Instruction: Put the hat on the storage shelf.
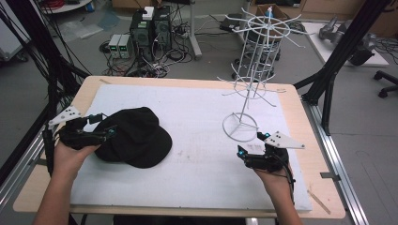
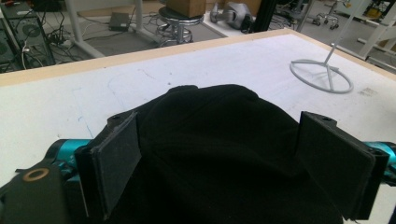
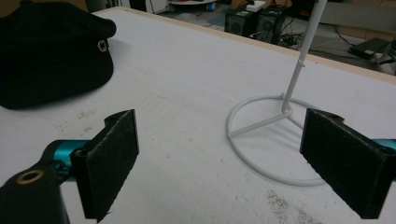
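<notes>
- One black cap point(image 1: 133, 137) is the thing in play, lying flat on the left part of the white mat point(image 1: 197, 117), brim toward the middle of the table.
- Left gripper point(image 1: 104, 127) sits right at the cap's left edge. In the left gripper view the jaws are spread wide with the cap's crown point(image 2: 219, 154) bulging up between the two pads point(image 2: 116, 161), but the pads don't look like they're pressing the fabric, so I'd call it straddled, not grabbed.
- Right gripper point(image 1: 251, 146) is well apart from the cap, over on the right side, jaws also spread with nothing between them. It's parked just beside the ring base of the white wire rack point(image 1: 240, 126).
- That rack point(image 3: 273, 119) stands upright on the mat's far right, all its arms bare.
- My read: if the cap is meant to go on the rack, basically nothing is done yet. Left to do: close on the cap, lift it, carry it across, hang it on an arm.
- Wooden table point(image 1: 300, 117) edge frames the mat.
</notes>
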`<state>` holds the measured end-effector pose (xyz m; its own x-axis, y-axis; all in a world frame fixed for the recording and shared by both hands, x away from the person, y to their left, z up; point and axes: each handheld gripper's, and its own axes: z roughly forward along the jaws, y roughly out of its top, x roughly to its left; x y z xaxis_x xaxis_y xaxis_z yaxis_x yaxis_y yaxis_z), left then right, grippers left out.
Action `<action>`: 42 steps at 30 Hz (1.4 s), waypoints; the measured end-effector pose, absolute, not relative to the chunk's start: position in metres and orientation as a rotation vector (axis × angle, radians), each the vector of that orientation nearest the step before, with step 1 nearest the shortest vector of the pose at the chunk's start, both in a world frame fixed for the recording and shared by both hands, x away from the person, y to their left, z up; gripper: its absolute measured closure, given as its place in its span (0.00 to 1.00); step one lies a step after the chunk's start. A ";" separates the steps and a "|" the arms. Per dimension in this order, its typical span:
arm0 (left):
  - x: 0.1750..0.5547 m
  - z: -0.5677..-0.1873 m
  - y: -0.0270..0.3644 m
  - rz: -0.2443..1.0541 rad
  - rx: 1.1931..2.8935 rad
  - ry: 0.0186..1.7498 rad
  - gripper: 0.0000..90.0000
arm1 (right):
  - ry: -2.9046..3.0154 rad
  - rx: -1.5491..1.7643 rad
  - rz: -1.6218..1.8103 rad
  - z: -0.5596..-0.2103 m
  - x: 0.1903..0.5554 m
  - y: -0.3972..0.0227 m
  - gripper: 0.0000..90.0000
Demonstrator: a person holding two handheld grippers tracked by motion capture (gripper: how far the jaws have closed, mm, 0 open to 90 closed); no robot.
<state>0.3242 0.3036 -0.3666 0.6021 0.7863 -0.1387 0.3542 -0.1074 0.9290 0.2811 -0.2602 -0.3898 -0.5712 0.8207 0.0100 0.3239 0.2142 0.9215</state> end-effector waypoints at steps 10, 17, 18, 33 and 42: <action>0.326 -0.369 0.304 0.483 1.707 0.959 0.16 | 2.000 1.054 1.330 -0.389 0.277 -0.264 0.12; 0.330 -0.373 0.306 0.505 1.720 0.964 0.16 | 1.993 1.041 1.325 -0.387 0.276 -0.264 0.12; 0.332 -0.377 0.310 0.532 1.708 0.990 0.16 | 1.999 1.042 1.323 -0.387 0.276 -0.263 0.12; 0.362 -0.404 0.305 0.467 1.697 1.060 0.16 | 2.045 1.020 1.299 -0.392 0.278 -0.256 0.12; 0.369 -0.411 0.308 0.457 1.708 1.085 0.16 | 2.055 1.024 1.280 -0.393 0.277 -0.256 0.12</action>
